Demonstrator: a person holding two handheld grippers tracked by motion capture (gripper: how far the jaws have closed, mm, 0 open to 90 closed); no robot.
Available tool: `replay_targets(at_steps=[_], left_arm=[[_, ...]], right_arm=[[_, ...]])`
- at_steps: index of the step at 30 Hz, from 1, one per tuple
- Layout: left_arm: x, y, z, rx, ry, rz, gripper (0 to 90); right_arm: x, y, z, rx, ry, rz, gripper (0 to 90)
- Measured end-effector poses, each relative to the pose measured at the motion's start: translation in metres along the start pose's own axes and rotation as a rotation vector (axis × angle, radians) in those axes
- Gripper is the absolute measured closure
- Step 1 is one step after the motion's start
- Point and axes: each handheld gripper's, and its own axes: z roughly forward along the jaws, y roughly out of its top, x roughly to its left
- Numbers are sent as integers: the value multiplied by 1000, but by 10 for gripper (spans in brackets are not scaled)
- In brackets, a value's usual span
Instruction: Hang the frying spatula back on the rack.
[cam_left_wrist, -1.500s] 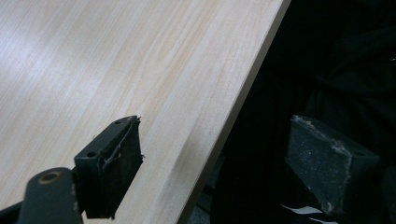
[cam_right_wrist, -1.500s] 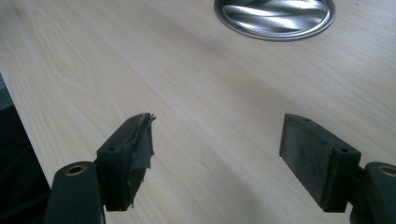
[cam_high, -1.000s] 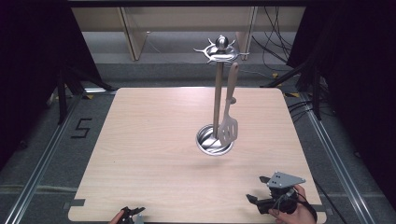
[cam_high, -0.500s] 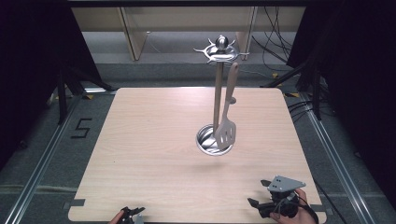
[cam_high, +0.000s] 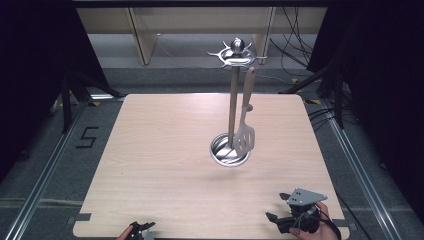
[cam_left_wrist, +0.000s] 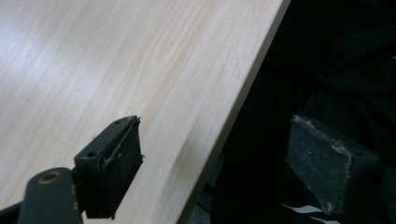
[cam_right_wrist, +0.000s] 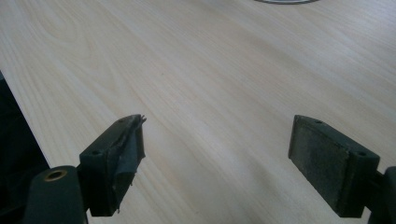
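Both tools sit at the near edge of the table (cam_high: 165, 150), far from the work. The right gripper (cam_high: 280, 220) has its jaws spread wide and empty, and so does the left gripper (cam_high: 142, 229). The spatula (cam_high: 245, 132) hangs from the metal rack (cam_high: 234, 100), mid-table on the right. It looks like a start: next comes a long forward reach to the handle.

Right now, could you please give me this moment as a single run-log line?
left gripper: open, at table's near edge | right gripper: open, over bare table | spatula: hanging on utensil stand, untouched
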Motion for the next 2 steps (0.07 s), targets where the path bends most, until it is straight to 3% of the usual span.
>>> replay_targets(at_steps=[1,2], left_arm=[[0,0,-1,2,-9,0,174],[0,0,0,0,-9,0,174]], right_arm=[[-1,0,0,0,0,0,192],[0,-1,-1,5,-1,33,192]])
